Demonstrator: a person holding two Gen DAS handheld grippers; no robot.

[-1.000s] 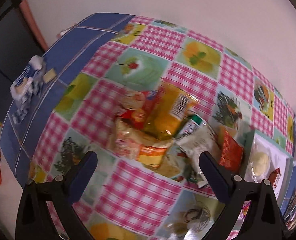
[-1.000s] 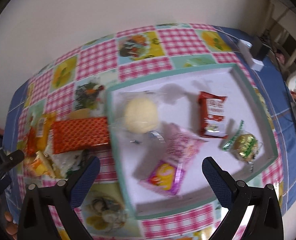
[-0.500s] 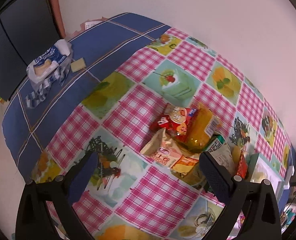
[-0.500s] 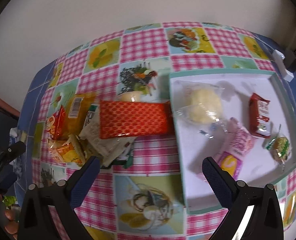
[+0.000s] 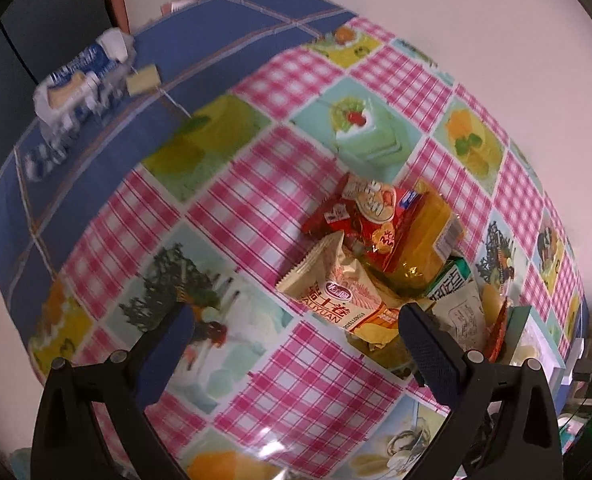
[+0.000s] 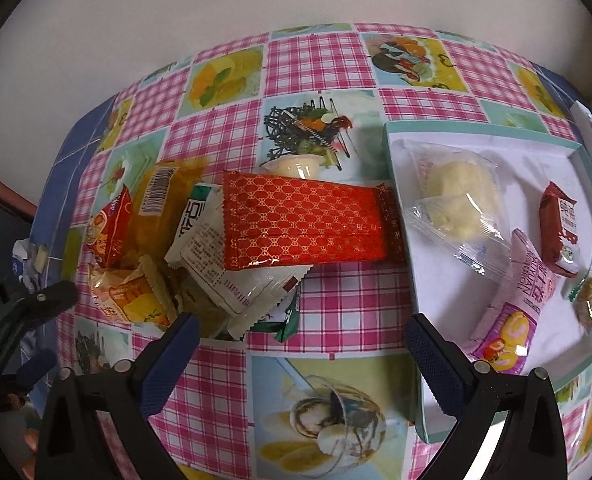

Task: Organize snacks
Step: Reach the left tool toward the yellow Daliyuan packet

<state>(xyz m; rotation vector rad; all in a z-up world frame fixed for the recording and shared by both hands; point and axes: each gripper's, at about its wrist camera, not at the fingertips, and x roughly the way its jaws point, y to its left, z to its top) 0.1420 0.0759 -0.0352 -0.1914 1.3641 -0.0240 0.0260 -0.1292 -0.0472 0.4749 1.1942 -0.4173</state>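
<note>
Right gripper [image 6: 300,350] and left gripper [image 5: 291,338]: jaws spread wide, holding nothing. Snack pile [image 6: 215,236] sits center-left; crinkled foil and plastic packets overlap, hiding the lower ones. A glossy red packet [image 6: 304,224] touches the tray [image 6: 396,168], cut off lower right.

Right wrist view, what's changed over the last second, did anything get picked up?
Nothing was picked up. The right tongs swung left, from over the tray to between it and the snack pile, near the red patterned packet. The left tongs drew back and leftward from the pile; the beige wafer packet now sits near their right finger. Both tongs are open as before; no snacks moved.
</note>
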